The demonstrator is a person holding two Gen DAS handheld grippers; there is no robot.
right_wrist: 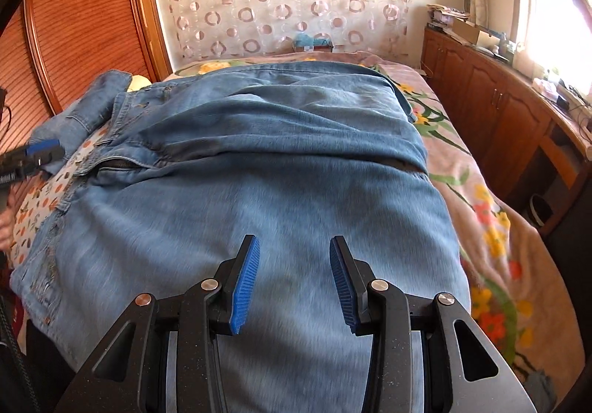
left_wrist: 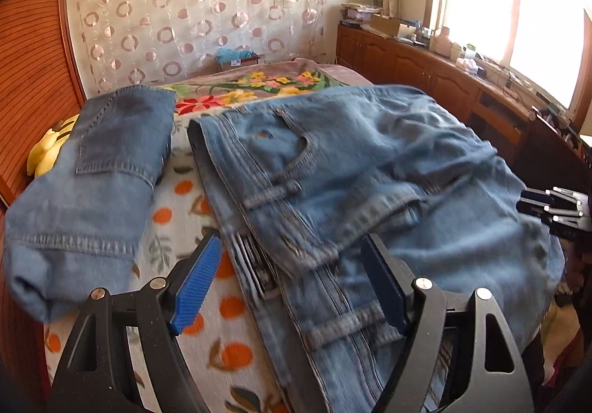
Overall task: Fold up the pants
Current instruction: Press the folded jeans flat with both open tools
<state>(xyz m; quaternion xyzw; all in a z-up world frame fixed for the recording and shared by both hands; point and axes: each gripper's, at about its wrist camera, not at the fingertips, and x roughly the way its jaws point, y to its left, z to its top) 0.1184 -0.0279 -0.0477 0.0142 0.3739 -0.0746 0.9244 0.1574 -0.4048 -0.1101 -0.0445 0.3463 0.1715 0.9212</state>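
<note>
While the blue jeans (right_wrist: 281, 169) lie doubled over on the floral bedspread (right_wrist: 477, 169), the right gripper (right_wrist: 294, 280) hangs above the denim with jaws half spread, pinching nothing. Its left gripper (left_wrist: 292, 280) counterpart stands wide open over the waistband at six o'clock in the left wrist view, also empty. At nine o'clock there, a second folded pair of jeans (left_wrist: 96, 169) rests beside a yellow plush toy (left_wrist: 46, 150) on the orange-print blanket (left_wrist: 192, 213).

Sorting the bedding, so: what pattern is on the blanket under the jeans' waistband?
White blanket printed with orange fruit and leaves, clearest in the left wrist view.
</note>
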